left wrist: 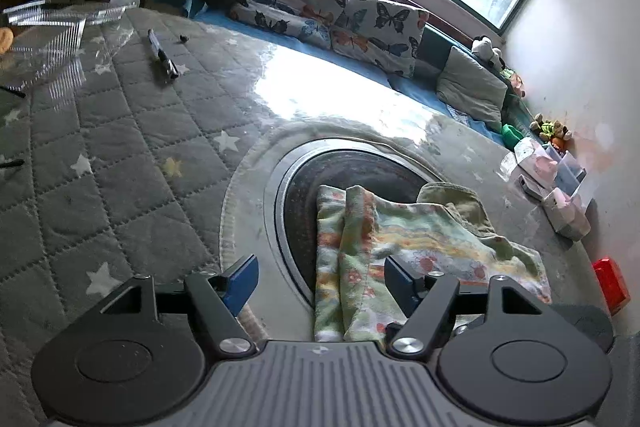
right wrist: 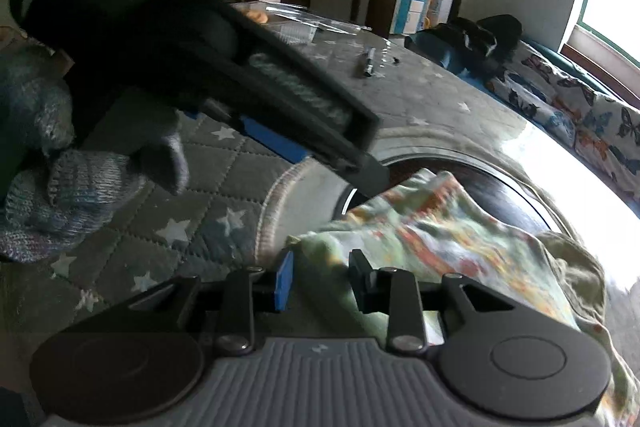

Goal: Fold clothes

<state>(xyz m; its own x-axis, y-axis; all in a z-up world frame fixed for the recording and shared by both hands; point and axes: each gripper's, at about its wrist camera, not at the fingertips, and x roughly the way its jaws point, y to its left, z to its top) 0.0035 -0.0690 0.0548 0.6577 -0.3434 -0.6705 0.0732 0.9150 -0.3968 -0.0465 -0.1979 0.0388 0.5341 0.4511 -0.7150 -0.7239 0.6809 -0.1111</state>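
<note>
Your left gripper crosses the right wrist view and hides part of the table, the patterned cloth there is motion-blurred, and its lower edge lies under your right gripper.

The quilted counter lies open to the left of the patterned garment, with bare surface between the garment and a dark tool far back. Clear plastic trays block the far left corner. Small boxes and a red object crowd the right edge by the wall. In the right wrist view, the left tongs and a knitted glove occupy the space above the garment's left side.
</note>
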